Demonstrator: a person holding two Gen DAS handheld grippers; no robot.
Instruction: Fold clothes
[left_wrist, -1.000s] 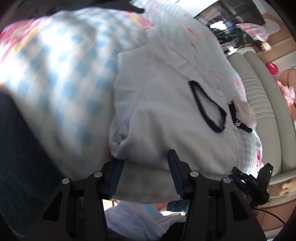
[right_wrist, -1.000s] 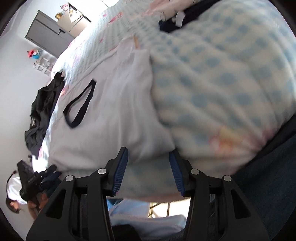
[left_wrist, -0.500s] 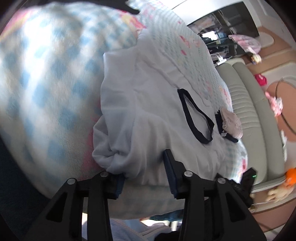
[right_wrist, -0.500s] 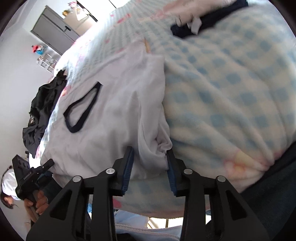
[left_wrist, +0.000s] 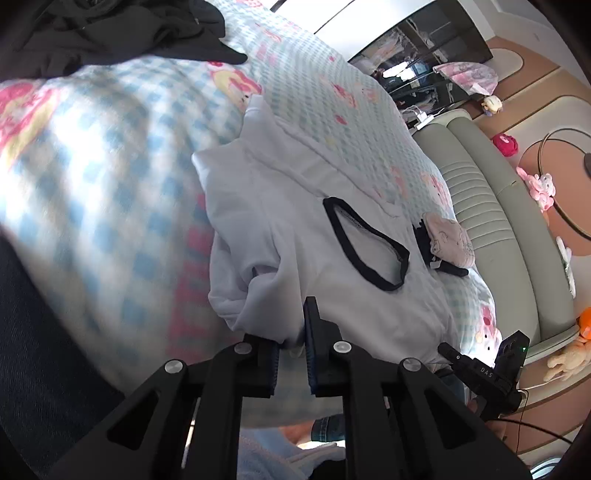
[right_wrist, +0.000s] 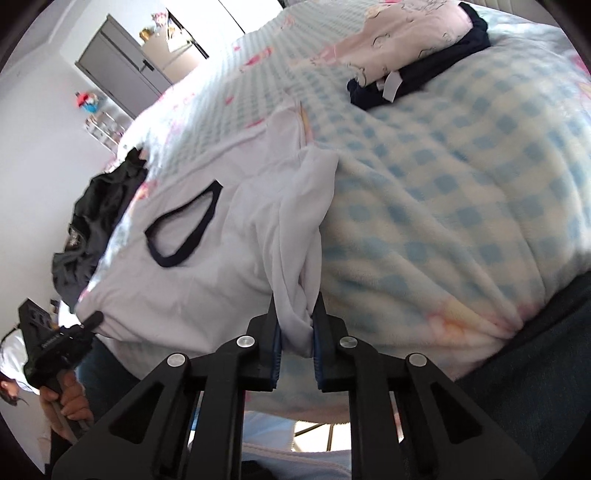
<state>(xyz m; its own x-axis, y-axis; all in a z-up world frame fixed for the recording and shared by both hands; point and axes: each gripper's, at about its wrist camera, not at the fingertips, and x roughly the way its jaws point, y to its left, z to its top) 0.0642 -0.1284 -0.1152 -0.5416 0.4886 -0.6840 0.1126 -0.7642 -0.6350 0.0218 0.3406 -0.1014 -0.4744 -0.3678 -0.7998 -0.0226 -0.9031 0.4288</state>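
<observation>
Closest up, the left gripper (left_wrist: 291, 349) with its black arms and blue pads is closing, with a bunched fold of the white cotton T-shirt with a black-trimmed neckline (left_wrist: 317, 236) pinched between the pads. Same deal on the other side: the right gripper (right_wrist: 297, 345) is closing on a gathered wad of that shirt's near edge (right_wrist: 291, 295). The shirt itself lies spread on the bed, over a fluffy blue-and-white checked blanket with pink cartoon prints (left_wrist: 96, 177), neckline facing up (near hem scrunched at both corners). A bit further along sits a folded pale pink garment on top of something navy (right_wrist: 402, 48). On the opposite side there's a heap of black clothing (left_wrist: 110, 33). Past the bed edge, a pale green ribbed sofa (left_wrist: 491, 206).
</observation>
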